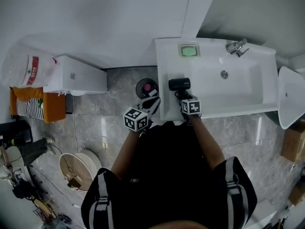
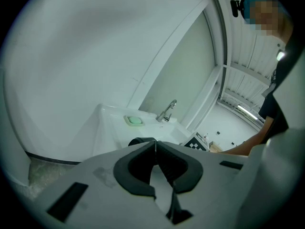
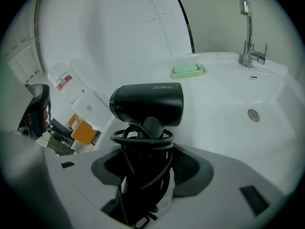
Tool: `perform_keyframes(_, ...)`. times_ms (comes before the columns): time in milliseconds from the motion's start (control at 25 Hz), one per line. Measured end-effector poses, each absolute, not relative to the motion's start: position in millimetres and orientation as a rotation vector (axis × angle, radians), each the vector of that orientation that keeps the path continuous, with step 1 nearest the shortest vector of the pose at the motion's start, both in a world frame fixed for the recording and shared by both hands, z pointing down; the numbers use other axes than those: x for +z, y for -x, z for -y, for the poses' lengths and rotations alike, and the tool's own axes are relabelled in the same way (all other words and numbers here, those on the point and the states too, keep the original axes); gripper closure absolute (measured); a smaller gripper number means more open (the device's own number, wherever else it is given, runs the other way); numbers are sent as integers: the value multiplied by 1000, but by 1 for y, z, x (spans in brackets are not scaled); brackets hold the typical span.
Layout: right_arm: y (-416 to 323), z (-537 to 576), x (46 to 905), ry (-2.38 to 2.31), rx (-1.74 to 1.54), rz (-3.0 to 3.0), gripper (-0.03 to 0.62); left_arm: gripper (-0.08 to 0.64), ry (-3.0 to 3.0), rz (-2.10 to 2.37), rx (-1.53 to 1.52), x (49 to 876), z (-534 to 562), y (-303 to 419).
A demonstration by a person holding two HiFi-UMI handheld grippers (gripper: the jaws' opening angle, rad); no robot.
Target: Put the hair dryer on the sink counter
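Your right claw (image 3: 145, 171) grasps the hair dryer (image 3: 147, 104) by its cord-wrapped handle. It is above the sink counter (image 1: 167, 63), on the near side of the soap dish (image 1: 189, 50). I judge that only setting it down and releasing remain. Your left claw (image 2: 155, 162) is clenched and holds nothing.

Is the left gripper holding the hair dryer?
No: the left gripper is shut on nothing, while the right gripper clamps the hair dryer by its cord-wrapped handle.
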State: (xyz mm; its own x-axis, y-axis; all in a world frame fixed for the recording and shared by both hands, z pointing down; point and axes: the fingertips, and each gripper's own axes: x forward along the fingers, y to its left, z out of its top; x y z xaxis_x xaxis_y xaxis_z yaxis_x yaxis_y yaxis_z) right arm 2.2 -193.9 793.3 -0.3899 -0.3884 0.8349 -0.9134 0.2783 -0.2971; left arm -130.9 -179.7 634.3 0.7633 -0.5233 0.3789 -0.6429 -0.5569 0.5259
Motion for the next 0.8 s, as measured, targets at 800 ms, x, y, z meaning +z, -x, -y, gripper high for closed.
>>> perform_keyframes(800,-2,196,795,-1168,1014,1882,267,540,-2306,862,211,629,179,121)
